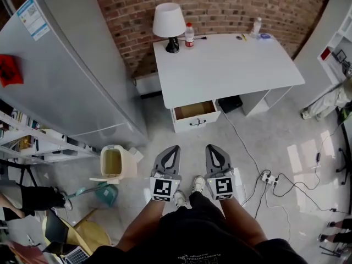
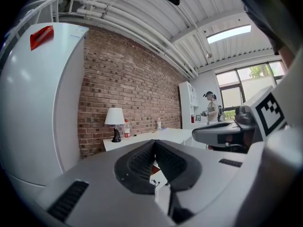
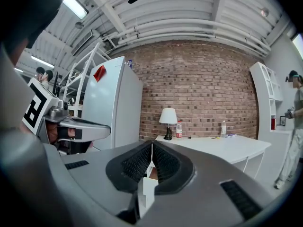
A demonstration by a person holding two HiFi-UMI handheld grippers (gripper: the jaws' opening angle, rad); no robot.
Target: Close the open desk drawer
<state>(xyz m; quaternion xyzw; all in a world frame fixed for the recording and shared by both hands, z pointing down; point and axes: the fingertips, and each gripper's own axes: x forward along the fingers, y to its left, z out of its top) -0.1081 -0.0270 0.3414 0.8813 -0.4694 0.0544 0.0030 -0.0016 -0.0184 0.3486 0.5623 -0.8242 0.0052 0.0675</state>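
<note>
Person preparing to shut a drawer: standing well back from the white desk (image 1: 231, 65), the person is holding the left gripper (image 1: 175, 147) and the right gripper (image 1: 209, 146) side by side, both pointing toward it. Both grippers are showing their jaws pressed together at the tips, with nothing caught between them. The drawer (image 1: 195, 114) is hanging open below the desk's front edge, toward its left end, its brown inside showing and its dark handle facing the person. Neither gripper is touching the drawer, and both are sitting well apart from it. A lamp (image 1: 168, 23) with a white shade is standing at the desk's back left corner, with a red-labelled bottle (image 1: 189, 36) just beside it. A clear bottle (image 1: 256, 25) is standing near the desk's back right corner, among items too small to tell. A brick wall (image 1: 231, 4) is running behind the desk, and a grey fridge (image 1: 71, 76) is standing to the desk's left. A cream bin (image 1: 132, 166) is sitting on the floor in front of the desk, left of the drawer and nearer the person. A cable (image 1: 242, 144) is trailing from under the desk to a power strip (image 1: 268, 177) on the floor in front of it. Another person (image 3: 294, 126) is standing to the desk's right, beside a white shelf (image 3: 265, 93)
</note>
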